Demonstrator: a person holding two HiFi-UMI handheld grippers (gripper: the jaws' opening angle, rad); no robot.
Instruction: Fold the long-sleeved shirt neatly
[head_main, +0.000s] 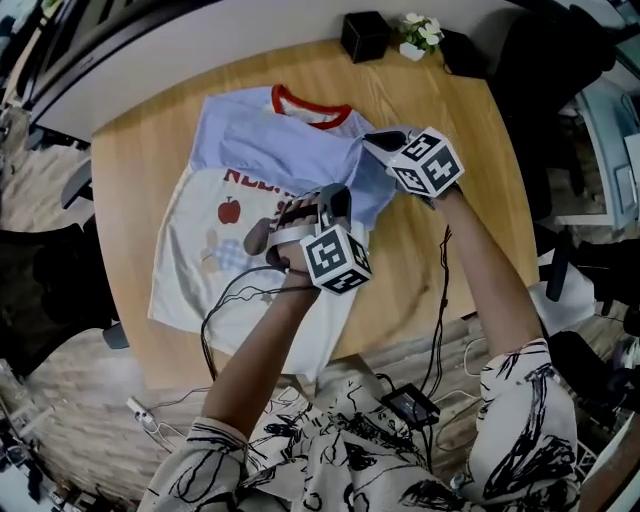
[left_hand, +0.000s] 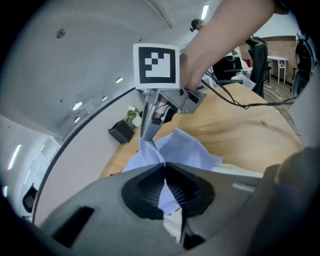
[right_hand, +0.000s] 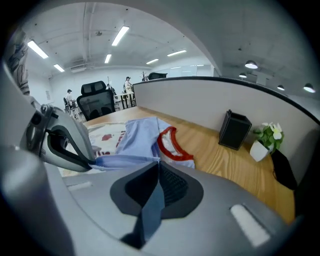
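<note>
Long-sleeved shirt (head_main: 215, 215) lies spread on a wooden table (head_main: 455, 290), red collar (head_main: 310, 108) toward the far edge. The left claw (left_hand: 164, 167) and the right claw (right_hand: 159, 167) are each pinched shut on the pale blue sleeve (head_main: 368, 188), drawn taut between them over the shirt's front.
</note>
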